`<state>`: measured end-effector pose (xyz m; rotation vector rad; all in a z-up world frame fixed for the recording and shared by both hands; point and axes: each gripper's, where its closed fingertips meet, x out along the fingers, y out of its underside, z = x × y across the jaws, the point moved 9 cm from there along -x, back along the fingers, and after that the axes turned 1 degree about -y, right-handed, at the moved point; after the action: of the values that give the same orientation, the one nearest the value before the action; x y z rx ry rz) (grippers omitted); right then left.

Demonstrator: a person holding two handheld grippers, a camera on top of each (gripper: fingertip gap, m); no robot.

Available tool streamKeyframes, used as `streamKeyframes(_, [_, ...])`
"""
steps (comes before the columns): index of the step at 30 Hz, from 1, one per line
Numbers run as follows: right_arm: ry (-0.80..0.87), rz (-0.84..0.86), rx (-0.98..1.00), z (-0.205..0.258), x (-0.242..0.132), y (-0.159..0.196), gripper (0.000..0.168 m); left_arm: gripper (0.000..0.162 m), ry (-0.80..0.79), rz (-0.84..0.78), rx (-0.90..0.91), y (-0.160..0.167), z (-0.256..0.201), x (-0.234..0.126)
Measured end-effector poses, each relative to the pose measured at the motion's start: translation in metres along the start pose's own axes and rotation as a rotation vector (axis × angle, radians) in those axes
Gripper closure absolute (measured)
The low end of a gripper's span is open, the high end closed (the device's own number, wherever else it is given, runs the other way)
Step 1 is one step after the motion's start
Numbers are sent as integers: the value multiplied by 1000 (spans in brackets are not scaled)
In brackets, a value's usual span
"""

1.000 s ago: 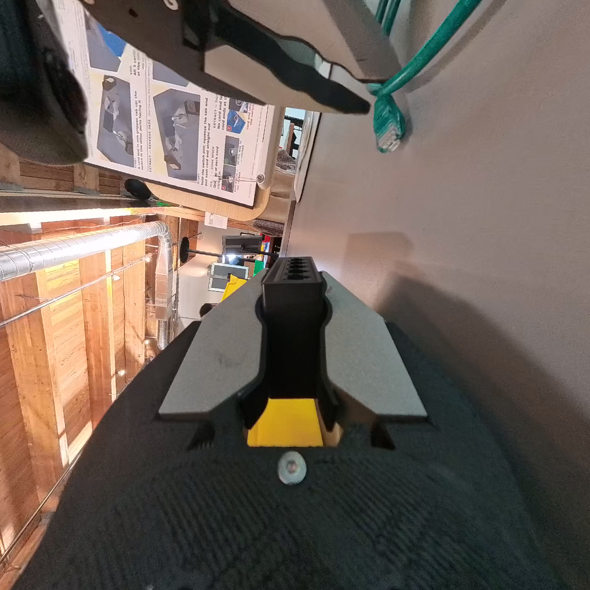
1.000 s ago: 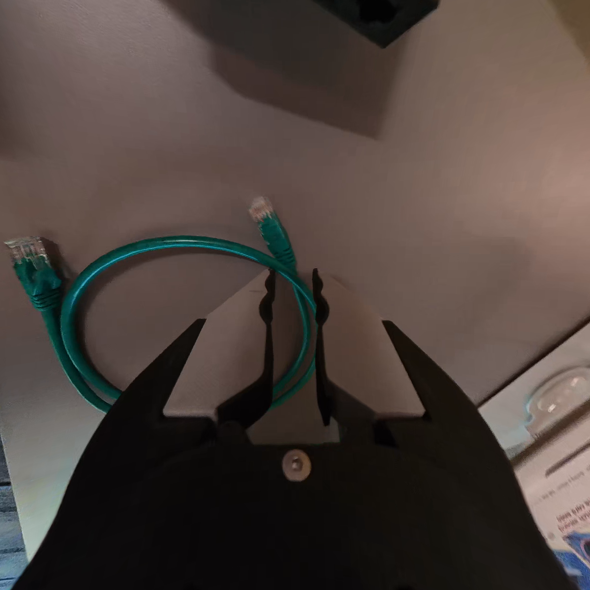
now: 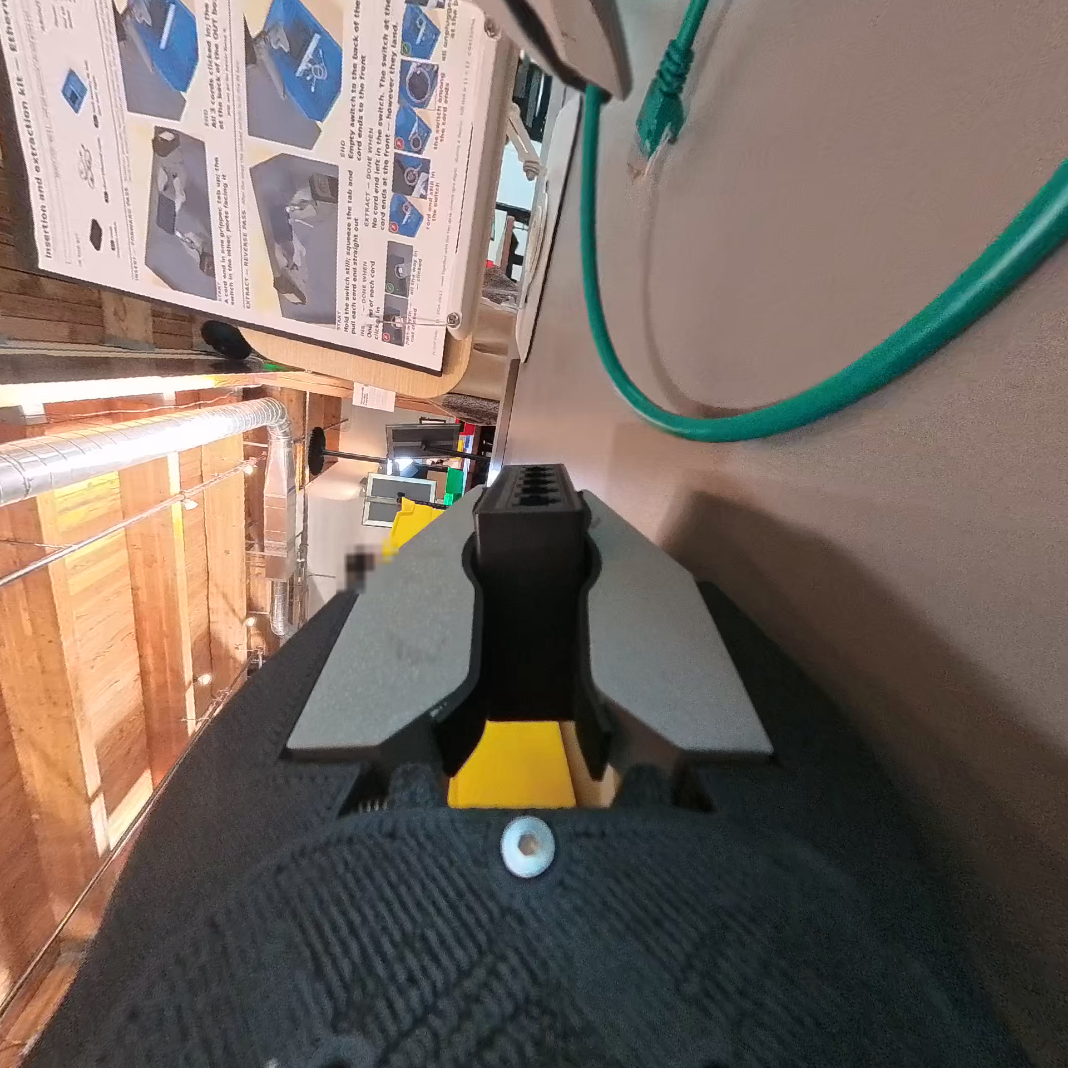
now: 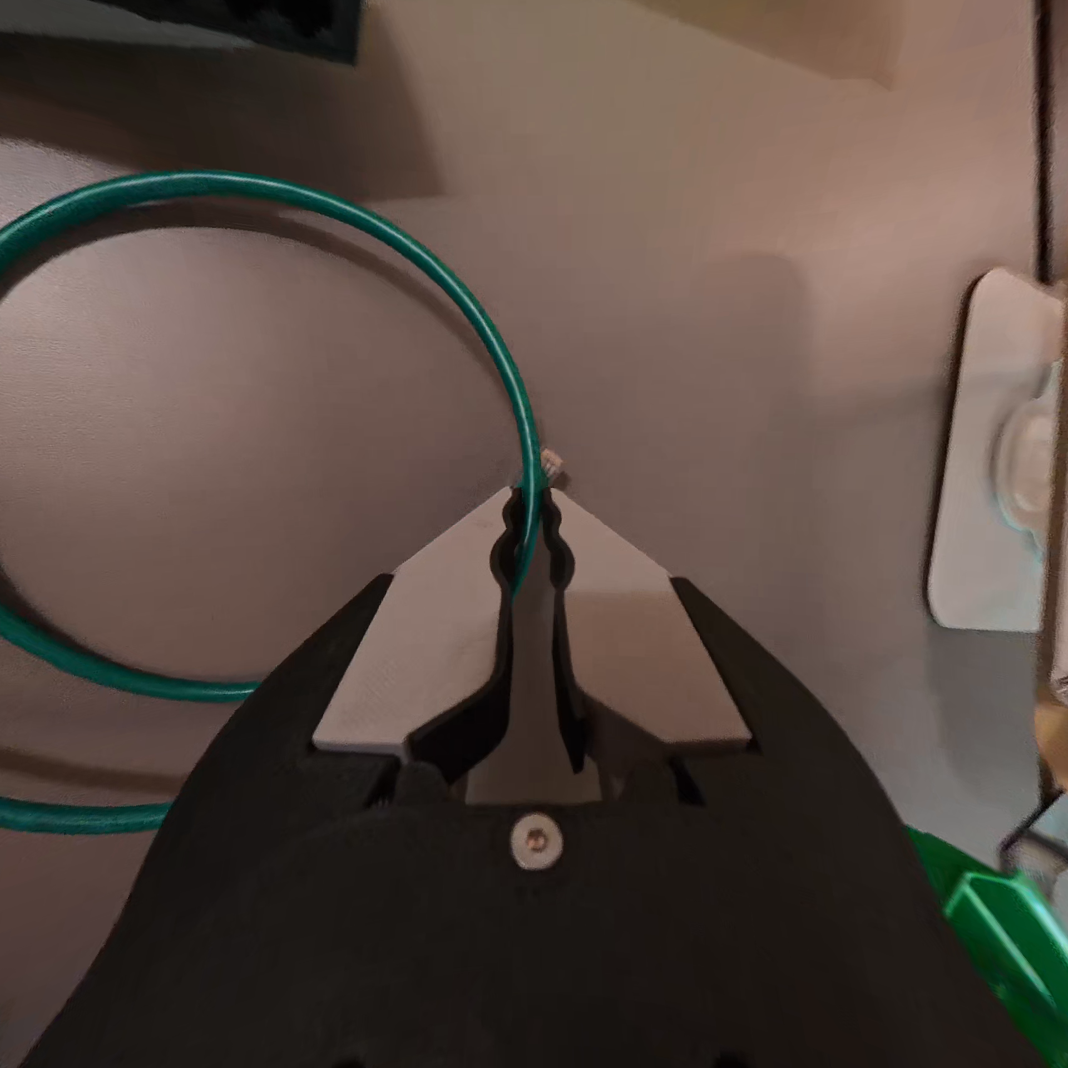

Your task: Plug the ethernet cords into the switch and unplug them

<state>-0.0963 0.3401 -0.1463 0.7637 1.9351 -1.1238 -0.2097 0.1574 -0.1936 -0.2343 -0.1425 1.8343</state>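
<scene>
Right now the left gripper [image 3: 531, 540] has its jaws clamped on the black switch [image 3: 529, 555], which sits lengthwise between the two grey fingers [image 3: 399, 653] with its row of ports facing away from the camera, all of them empty. A yellow piece [image 3: 508, 763] shows at the base of the jaws behind the switch. That gripper is turned on its side, so the grey tabletop [image 3: 867, 404] runs up the right of the left wrist view. On the right hand, the right gripper [image 4: 530, 491] has its jaws closed nearly together on the green ethernet cord [image 4: 347, 219], pinching it close to one end; the pale plug tip [image 4: 552, 465] pokes out just past the fingertips, though it is blurred. From the jaws the cord curls away to the left in a wide loop above the tabletop [image 4: 722, 289] and runs back under the gripper's body. In the left wrist view the same cord [image 3: 867, 370] sweeps in a curve beside the tabletop, and its other plug [image 3: 659, 124] hangs free near the top, beside the grey edge of the right gripper [image 3: 583, 52]. Farther out, an instruction sheet [image 3: 260, 173] stands on a board at the tabletop's far edge, with a wooden wall [image 3: 115, 578] and a silver duct [image 3: 144, 445] behind.
</scene>
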Motion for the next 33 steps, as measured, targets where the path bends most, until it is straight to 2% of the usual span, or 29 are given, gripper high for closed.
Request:
streamKeyframes(2, [3,46,65,-3,5,4,153,135,0,2,-1,0,0,0])
streamKeyframes(7, [40,45,282,-4,-10,7,146,135,3,3,-2,0,0,0])
streamKeyframes(11, [125,96,359,2,-21,10,141,135,3,0,0,0,0,0])
streamKeyframes(14, [161,100,345,3,-21,10,145,135,5,2,1,0,0,0])
streamKeyframes(15, [156,125,326,1,-16,13,166,135,5,3,1,0,-1,1])
streamKeyframes(17, [180,195,297,-7,-7,18,167,135,3,3,4,0,-1,0])
streamKeyframes(21, [185,95,243,-15,-27,-3,167,135,4,5,-7,1,0,0])
streamKeyframes(24, [75,-39,245,-17,-55,-28,167,135,2,4,-1,0,0,1])
streamKeyframes(27, [-126,-208,231,-11,-91,-53,166,135,1,2,-11,1,1,0])
streamKeyframes(29, [-204,-308,204,-8,-118,-64,167,136,-9,0,-16,1,2,0])
streamKeyframes(33, [-144,-382,178,-25,-156,-68,167,135,-31,19,-50,4,6,0])
